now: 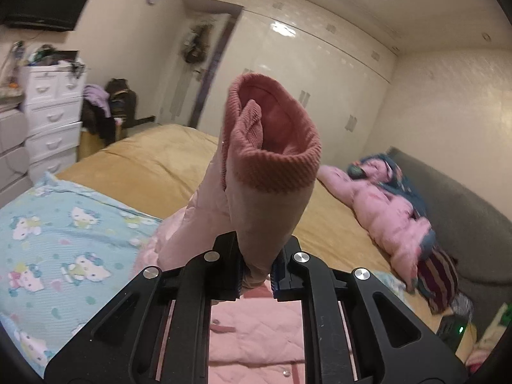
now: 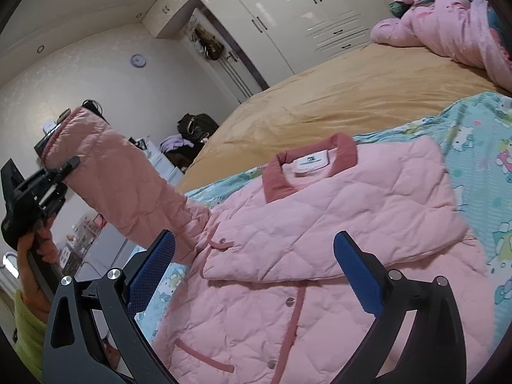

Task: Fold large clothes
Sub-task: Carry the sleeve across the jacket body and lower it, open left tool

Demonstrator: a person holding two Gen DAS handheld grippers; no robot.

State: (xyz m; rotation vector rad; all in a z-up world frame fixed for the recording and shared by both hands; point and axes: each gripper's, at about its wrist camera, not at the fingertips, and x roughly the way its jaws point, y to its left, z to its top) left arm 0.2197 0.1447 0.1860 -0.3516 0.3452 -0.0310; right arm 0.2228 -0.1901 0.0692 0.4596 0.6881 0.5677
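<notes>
**Lay the lifted sleeve across the jacket**

The left gripper (image 1: 256, 272) pinches the sleeve (image 2: 128, 185) below its cuff, raised beside the pink jacket (image 2: 320, 240) lying on the blanket (image 2: 480, 134); the right gripper (image 2: 256, 272) hovers spread, empty; carry the sleeve flat over the chest, keeping it taut.

Bare mustard bedspread (image 2: 307, 102) beyond the jacket (image 2: 320, 224) lies open; the raised sleeve (image 2: 128, 179) blocks the left, crumpled bedding (image 2: 454, 35) far right.
</notes>
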